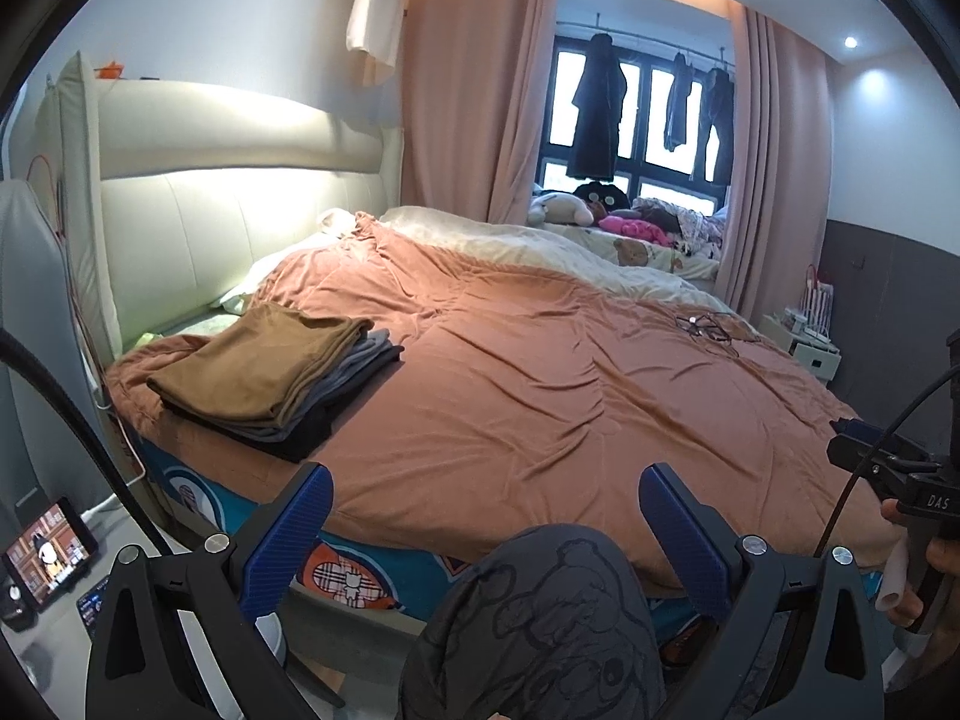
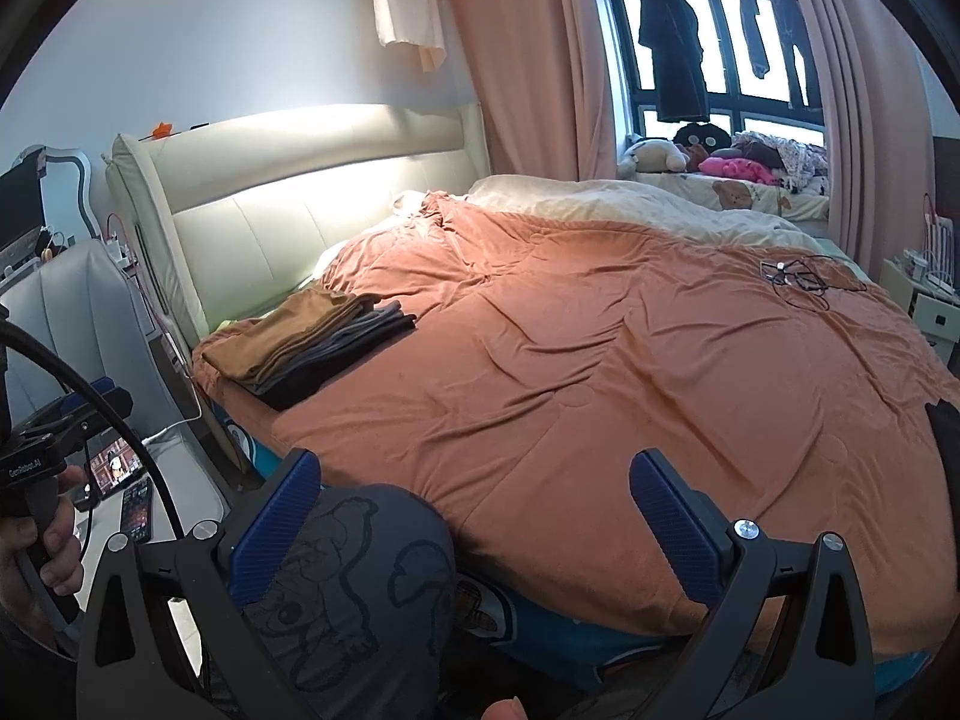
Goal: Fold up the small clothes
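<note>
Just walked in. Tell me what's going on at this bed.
A person sits at the edge of the bed, holding a claw in each hand. The left claw and the right claw both hang open over the orange duvet, gripping nothing. A stack of folded clothes, brown piece on top, sits near the headboard. A tangle of cables lies on the far side. No unfolded garment is being handled.

A stack of folded clothes (image 1: 270,381) lies near the bed's head-end corner, by the edge. The top piece is brown, with grey layers beneath and 1 black piece at the bottom, all flat.
</note>
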`<state>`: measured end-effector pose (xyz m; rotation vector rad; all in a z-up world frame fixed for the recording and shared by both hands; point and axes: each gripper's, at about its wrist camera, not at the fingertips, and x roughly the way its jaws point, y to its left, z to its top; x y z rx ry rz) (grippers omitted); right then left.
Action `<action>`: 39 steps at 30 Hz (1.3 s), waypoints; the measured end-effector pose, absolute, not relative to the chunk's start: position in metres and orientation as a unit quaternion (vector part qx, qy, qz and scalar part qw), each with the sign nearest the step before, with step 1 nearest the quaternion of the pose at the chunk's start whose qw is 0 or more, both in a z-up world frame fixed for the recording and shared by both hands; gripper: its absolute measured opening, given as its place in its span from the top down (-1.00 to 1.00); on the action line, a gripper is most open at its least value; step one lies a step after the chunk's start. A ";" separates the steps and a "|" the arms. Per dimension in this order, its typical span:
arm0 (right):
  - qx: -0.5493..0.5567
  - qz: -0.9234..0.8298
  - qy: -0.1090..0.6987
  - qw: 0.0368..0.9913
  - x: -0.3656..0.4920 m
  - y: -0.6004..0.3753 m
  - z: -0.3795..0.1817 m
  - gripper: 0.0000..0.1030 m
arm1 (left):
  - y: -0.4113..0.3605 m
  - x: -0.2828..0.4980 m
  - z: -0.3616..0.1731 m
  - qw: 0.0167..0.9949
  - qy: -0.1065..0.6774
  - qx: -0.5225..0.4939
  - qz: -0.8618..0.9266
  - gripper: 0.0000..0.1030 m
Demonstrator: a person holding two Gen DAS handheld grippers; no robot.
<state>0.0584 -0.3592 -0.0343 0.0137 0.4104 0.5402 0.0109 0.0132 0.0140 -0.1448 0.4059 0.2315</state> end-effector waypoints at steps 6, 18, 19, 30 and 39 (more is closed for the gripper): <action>0.009 0.265 0.202 0.943 0.057 -0.361 -0.037 -1.00 | 0.015 0.008 0.016 0.971 0.191 -0.072 0.126 -0.99; 0.010 0.264 0.202 0.943 0.054 -0.365 -0.038 -1.00 | 0.011 0.004 0.019 0.972 0.187 -0.066 0.129 -0.99; 0.009 0.264 0.201 0.943 0.054 -0.365 -0.038 -1.00 | 0.010 0.004 0.019 0.972 0.186 -0.067 0.128 -0.99; 0.011 0.265 0.196 0.944 0.051 -0.370 -0.039 -1.00 | 0.002 -0.001 0.023 0.974 0.178 -0.059 0.130 -0.99; 0.015 0.261 0.192 0.946 0.045 -0.376 -0.041 -1.00 | -0.003 -0.006 0.026 0.975 0.171 -0.057 0.129 -0.99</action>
